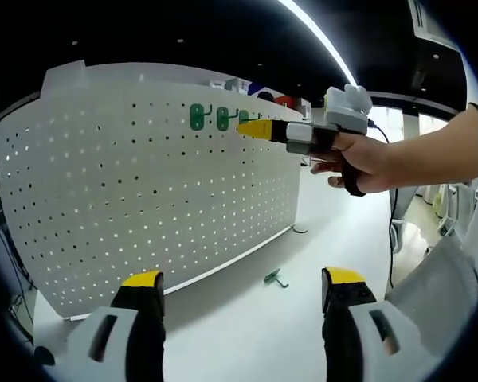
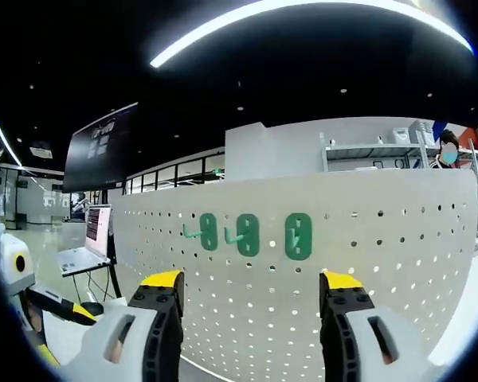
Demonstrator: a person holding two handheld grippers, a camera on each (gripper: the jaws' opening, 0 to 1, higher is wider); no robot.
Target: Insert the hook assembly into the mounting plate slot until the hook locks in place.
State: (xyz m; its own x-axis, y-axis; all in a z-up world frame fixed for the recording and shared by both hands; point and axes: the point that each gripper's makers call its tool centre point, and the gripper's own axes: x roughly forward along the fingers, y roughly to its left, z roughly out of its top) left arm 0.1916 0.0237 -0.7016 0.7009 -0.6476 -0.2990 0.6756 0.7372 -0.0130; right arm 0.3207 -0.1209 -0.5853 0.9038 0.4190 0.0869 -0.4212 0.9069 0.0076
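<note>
A white pegboard mounting plate (image 1: pixel 143 183) stands upright on the white table (image 1: pixel 255 334). Three green hook assemblies (image 2: pixel 248 234) hang in a row near its top. In the right gripper view my right gripper (image 2: pixel 252 282) is open and empty, just below and in front of that row. The left gripper view shows the right gripper (image 1: pixel 253 127), held by a hand, with its yellow tips at the rightmost mounted hook (image 1: pixel 243 117). One loose green hook (image 1: pixel 275 277) lies on the table before the plate. My left gripper (image 1: pixel 243 284) is open and empty, low and back from the plate.
A person's forearm (image 1: pixel 430 151) crosses the right side of the left gripper view. Behind the plate are a laptop (image 2: pixel 84 251), a dark wall screen (image 2: pixel 103 147) and shelving (image 2: pixel 382 151). The left gripper (image 2: pixel 60 306) shows at the lower left of the right gripper view.
</note>
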